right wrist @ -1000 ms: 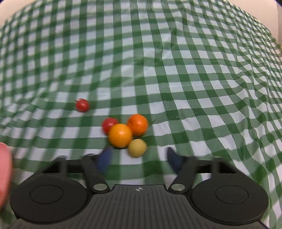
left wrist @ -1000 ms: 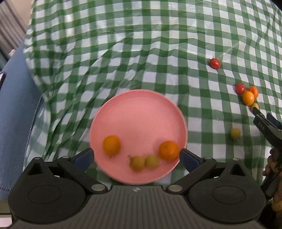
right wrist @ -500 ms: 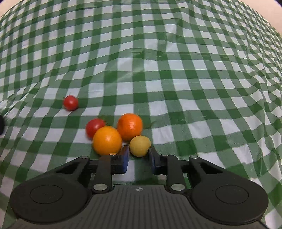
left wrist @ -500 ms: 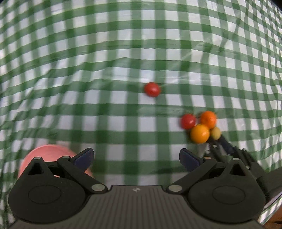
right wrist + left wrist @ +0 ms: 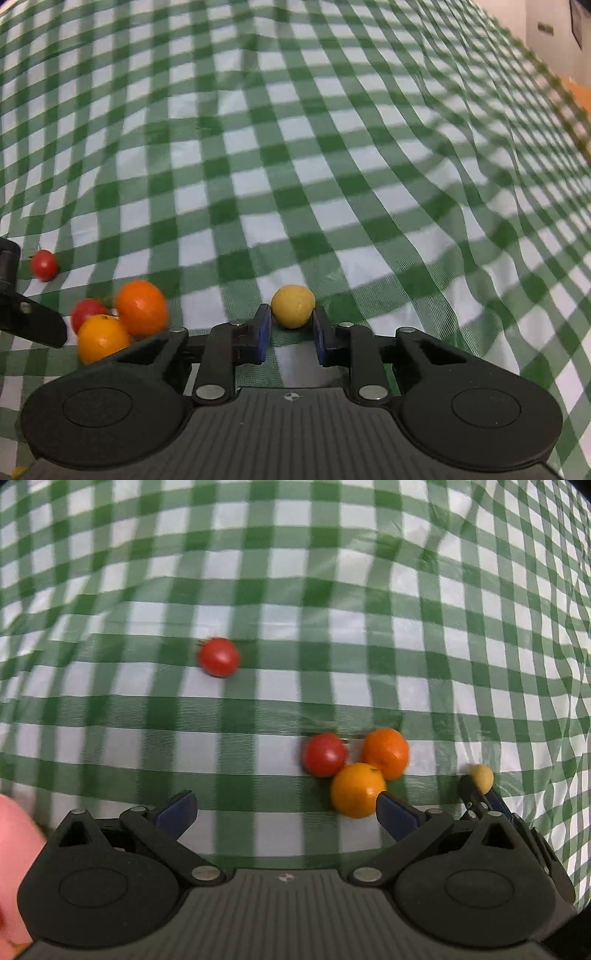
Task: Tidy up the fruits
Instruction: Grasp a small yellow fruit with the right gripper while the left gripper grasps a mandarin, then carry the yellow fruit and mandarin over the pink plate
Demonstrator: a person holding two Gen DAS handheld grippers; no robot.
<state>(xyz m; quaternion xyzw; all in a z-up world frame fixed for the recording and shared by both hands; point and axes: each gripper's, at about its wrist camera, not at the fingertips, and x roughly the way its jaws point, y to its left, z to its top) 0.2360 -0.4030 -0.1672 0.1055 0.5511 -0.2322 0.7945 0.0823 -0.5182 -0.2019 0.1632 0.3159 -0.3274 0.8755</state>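
Observation:
My right gripper (image 5: 292, 322) is shut on a small yellow fruit (image 5: 293, 305), pinched between its blue pads just above the cloth. The left wrist view shows the same yellow fruit (image 5: 480, 776) in the right gripper (image 5: 482, 793), to the right of a cluster. That cluster is a red tomato (image 5: 325, 755), an orange (image 5: 386, 752) and a lighter orange (image 5: 357, 790), all touching. A lone red tomato (image 5: 218, 657) lies farther left. My left gripper (image 5: 284, 806) hangs open over the cloth, its right finger beside the lighter orange. The pink plate (image 5: 14, 867) shows at the bottom left.
A wrinkled green and white checked cloth (image 5: 332, 147) covers the whole surface. In the right wrist view the cluster (image 5: 142, 308) and the lone tomato (image 5: 44, 263) sit at the left, beside a finger of the left gripper (image 5: 29, 321). A wall and orange floor (image 5: 576, 96) lie beyond the far right edge.
My right gripper closed on the yellow fruit and drew it rightward, away from the cluster. My left gripper swung right from over the pink plate to the loose fruits.

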